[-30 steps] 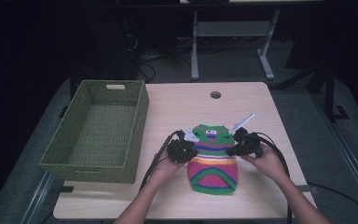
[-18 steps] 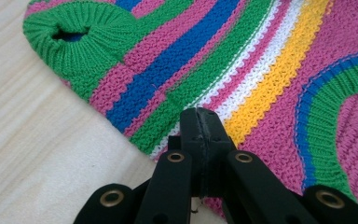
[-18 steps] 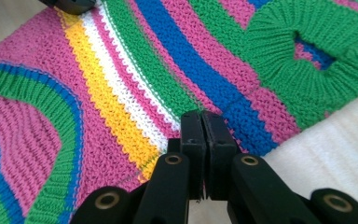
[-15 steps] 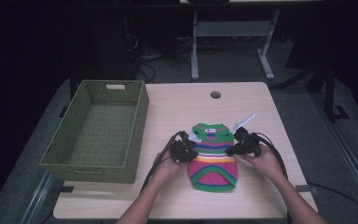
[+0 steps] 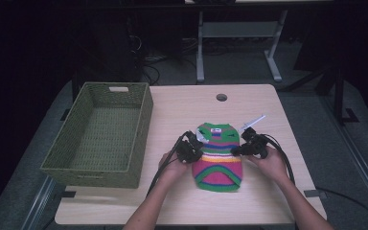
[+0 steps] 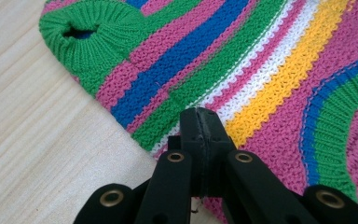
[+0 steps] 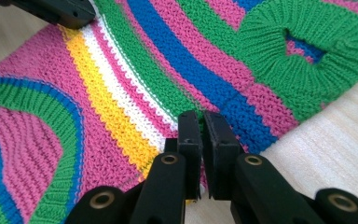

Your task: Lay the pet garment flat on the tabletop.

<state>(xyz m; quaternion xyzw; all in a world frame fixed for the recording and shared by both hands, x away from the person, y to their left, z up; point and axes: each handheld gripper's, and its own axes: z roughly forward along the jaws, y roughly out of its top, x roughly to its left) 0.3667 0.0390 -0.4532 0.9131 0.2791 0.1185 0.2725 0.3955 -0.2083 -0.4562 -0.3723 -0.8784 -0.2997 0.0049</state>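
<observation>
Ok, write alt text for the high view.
A person's two hand-held grippers, the left gripper and the right gripper, pinch opposite side edges of a small striped knitted sweater lying flat on a light wooden table. An empty green woven basket sits to its left.

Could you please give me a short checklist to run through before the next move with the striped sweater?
1. Sweater lies flat on the table: ok.
2. Left gripper at the sweater's edge, jaws together: ok; whether they pinch the knit, cannot tell.
3. Right gripper at the opposite edge: a narrow gap between its jaws, which have just been opening; grip on the knit: cannot tell.
4. Both grippers level with each other across the yellow and white stripes: ok.
5. Basket stands to the left, free for a drop: ok.
6. White tool beyond the right gripper, clear of the sweater: cannot tell.
</observation>
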